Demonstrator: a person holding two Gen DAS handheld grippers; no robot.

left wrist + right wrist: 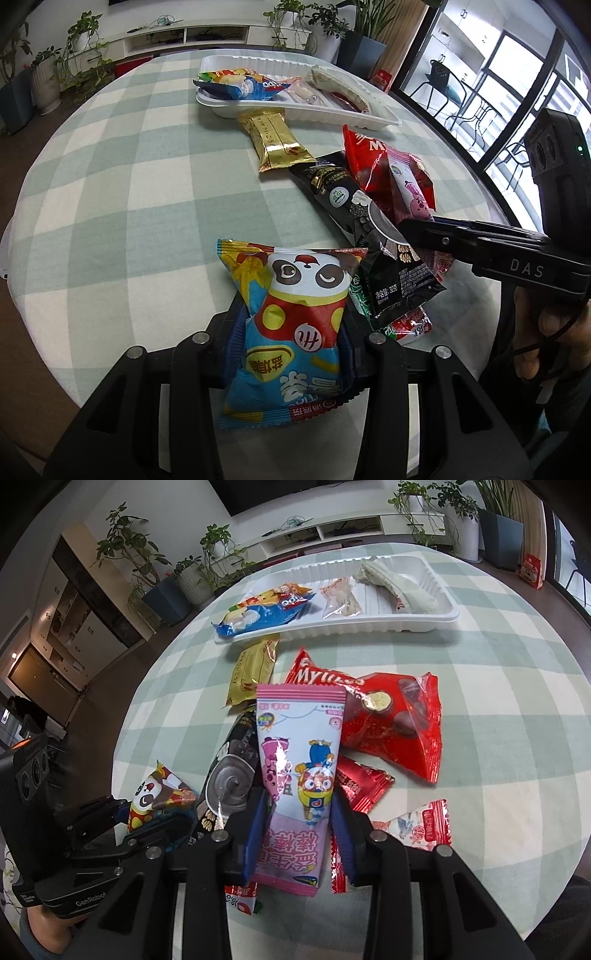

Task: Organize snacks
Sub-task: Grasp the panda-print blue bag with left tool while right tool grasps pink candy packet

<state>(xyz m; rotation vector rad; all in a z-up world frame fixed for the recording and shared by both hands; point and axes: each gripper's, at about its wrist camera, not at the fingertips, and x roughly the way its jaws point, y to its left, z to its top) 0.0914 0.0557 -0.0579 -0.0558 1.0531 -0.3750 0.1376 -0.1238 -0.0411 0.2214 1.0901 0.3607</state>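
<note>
I have both grippers clenched on snacks above the bench pile: the left gripper (291,354) grasps the panda packet (291,317), the right gripper (297,830) the pink packet (295,775). Next, I judge, both get carried to the white tray (424,624) beyond.

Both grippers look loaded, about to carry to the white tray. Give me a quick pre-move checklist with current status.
1. Left gripper closed on the panda snack bag: ok, pads press both sides.
2. Right gripper closed on the pink snack packet: ok, pads at its sides.
3. Pink packet free of the pile: cannot tell, it overlaps the black packet and small red packets.
4. Room in the white tray: ok, bare floor between the clear packet and the pale wrapped roll.
5. Path to the tray: not ok if kept low, the gold packet and big red bag lie between.
6. Grippers apart from each other: ok.
</note>
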